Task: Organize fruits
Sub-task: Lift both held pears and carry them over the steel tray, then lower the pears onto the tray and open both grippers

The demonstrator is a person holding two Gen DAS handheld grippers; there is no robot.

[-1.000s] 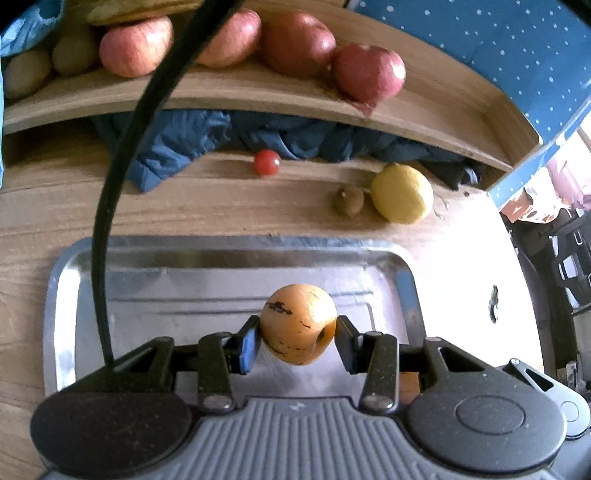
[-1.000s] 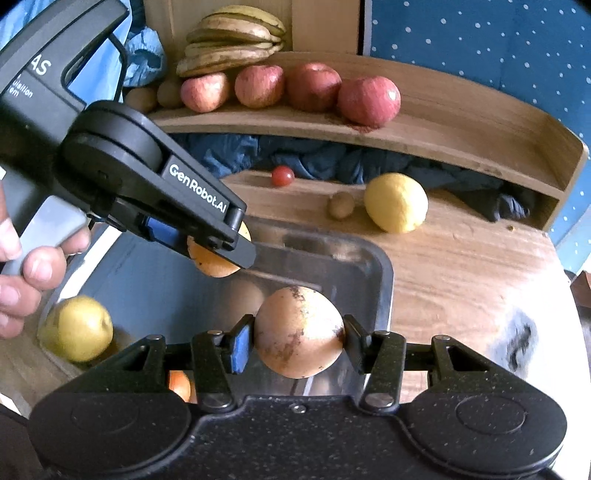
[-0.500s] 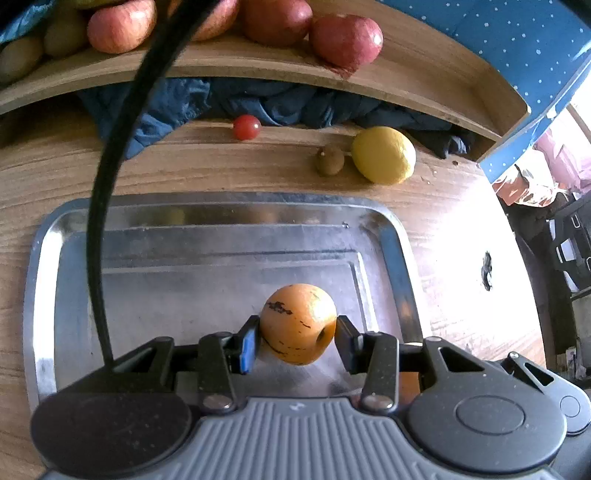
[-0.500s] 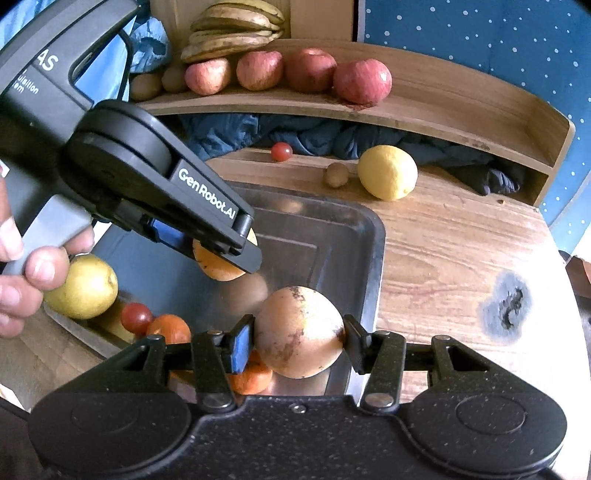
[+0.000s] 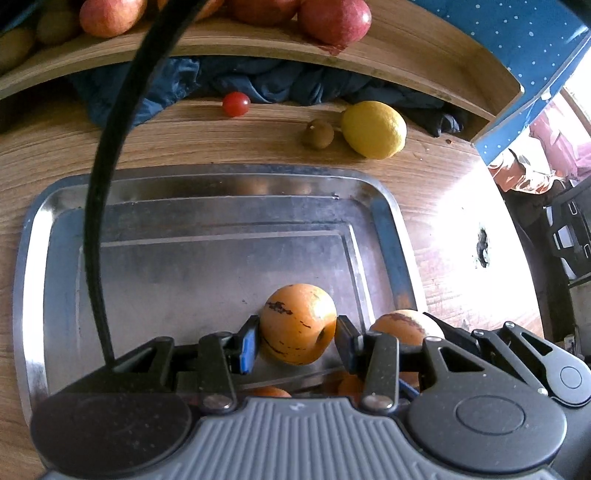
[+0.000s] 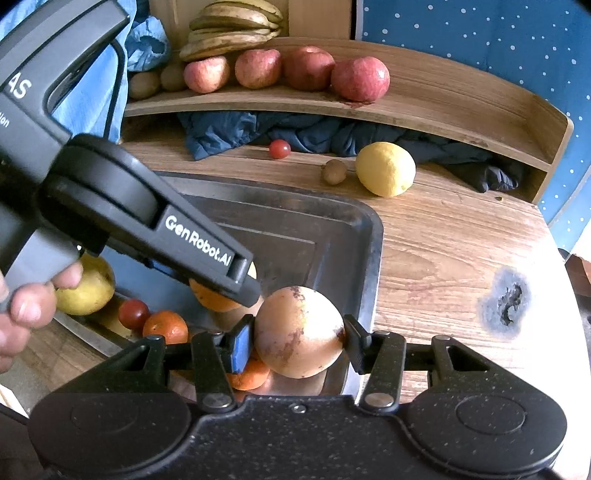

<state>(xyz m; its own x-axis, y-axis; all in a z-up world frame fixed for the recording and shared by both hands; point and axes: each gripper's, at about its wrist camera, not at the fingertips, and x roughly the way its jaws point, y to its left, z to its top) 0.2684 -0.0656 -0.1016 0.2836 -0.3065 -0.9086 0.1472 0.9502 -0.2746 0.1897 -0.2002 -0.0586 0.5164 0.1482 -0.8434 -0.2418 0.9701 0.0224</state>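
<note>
My left gripper (image 5: 295,341) is shut on a spotted orange (image 5: 298,323) and holds it low over the steel tray (image 5: 397,258). Just to its right my right gripper (image 6: 297,341) is shut on a paler, blotched orange (image 6: 298,332), also seen in the left wrist view as the paler orange (image 5: 406,326). In the right wrist view the left gripper's body (image 6: 147,218) crosses the picture and hides most of its orange (image 6: 212,299). Small oranges (image 6: 165,326), a red tomato (image 6: 133,313) and a yellow pear (image 6: 86,290) lie at the tray's near end.
A lemon (image 5: 373,129), a kiwi (image 5: 318,133) and a cherry tomato (image 5: 236,104) lie on the wooden table beyond the tray. A curved wooden shelf (image 6: 443,99) holds red apples (image 6: 360,79), kiwis and bananas (image 6: 232,26). Blue cloth (image 6: 295,133) is bunched under it. A dark burn mark (image 6: 508,299) scars the table at right.
The left gripper has drawn back toward the tray's near end with its orange, bringing the right gripper's orange into its view. The right gripper's view has shifted a little, showing fruit at the tray's near end.
</note>
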